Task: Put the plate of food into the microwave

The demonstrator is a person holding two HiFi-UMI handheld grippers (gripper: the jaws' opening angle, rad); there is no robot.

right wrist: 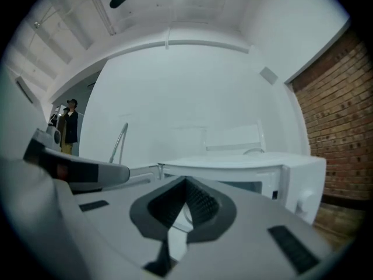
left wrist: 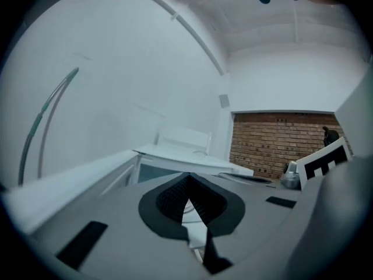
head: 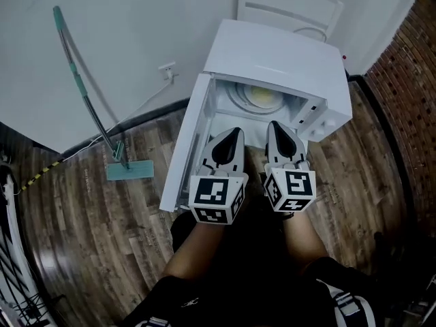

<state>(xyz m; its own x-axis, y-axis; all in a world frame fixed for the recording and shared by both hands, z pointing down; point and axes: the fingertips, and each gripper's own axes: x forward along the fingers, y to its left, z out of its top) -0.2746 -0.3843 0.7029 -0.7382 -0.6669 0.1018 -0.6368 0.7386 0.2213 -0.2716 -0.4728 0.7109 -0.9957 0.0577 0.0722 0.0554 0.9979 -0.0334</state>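
A white microwave (head: 272, 53) stands on the wooden floor with its door (head: 187, 138) swung open to the left. Inside, on the turntable, sits the plate of yellow food (head: 257, 95). My left gripper (head: 235, 131) and right gripper (head: 272, 125) hover side by side just in front of the opening, both pointing into it. Each is shut with nothing between its fingers. In the left gripper view the left gripper (left wrist: 187, 179) has the microwave (left wrist: 186, 156) right ahead. The right gripper (right wrist: 186, 182) sees the microwave (right wrist: 262, 168) ahead too.
A white chair (head: 289, 9) stands behind the microwave against the wall. A green mop (head: 126, 169) leans on the wall at left. A brick wall (head: 409, 67) runs along the right. A person (right wrist: 70, 124) stands far off in the right gripper view.
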